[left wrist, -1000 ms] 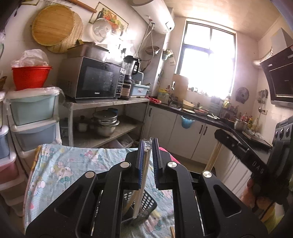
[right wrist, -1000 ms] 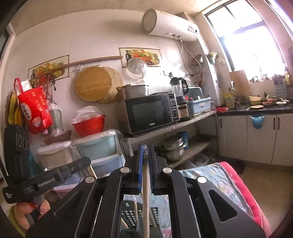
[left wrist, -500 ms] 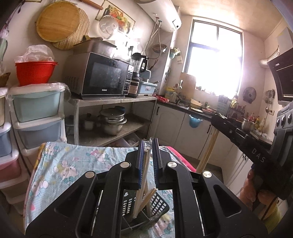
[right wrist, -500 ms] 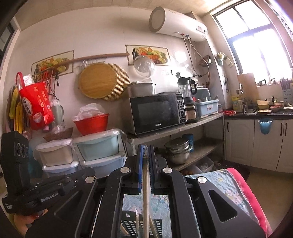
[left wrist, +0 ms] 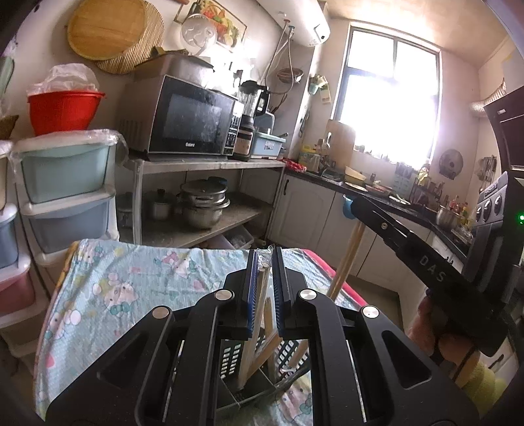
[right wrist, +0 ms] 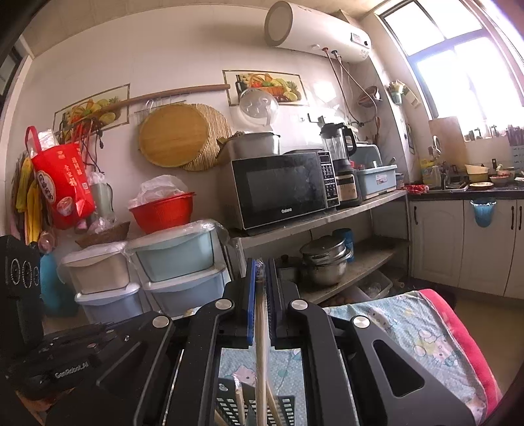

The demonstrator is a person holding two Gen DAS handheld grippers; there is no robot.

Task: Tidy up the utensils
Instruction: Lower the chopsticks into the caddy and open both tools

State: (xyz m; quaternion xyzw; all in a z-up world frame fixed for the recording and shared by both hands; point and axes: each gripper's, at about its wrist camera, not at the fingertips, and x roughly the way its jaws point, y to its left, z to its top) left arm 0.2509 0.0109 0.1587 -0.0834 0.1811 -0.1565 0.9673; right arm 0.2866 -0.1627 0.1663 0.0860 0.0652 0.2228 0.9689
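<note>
A: Your left tongs (left wrist: 266, 262), clamped on?
B: Chopsticks (left wrist: 258, 295), ends inside the black basket (left wrist: 229, 355). Only this view shows your right hand (left wrist: 439, 331).
A: Right tongs (right wrist: 260, 268)?
B: Clamped on chopsticks (right wrist: 261, 334) above the basket, which holds others (right wrist: 238, 398).

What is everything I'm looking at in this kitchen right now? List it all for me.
chopsticks: wrapped pair per tool, pale wood, pinched upright over the basket
utensil basket: one, black slotted, on the cloth
cartoon cloth: one, pale blue, covering the table
microwave: one, black and silver, upper shelf
pots: stacked, steel, lower shelf
red basin: one, atop the drawers
drawers: stacked, pastel, by the wall
water heater: one, white, high on the wall
left tool: black, shut on chopsticks
right tool: black, shut on chopsticks
</note>
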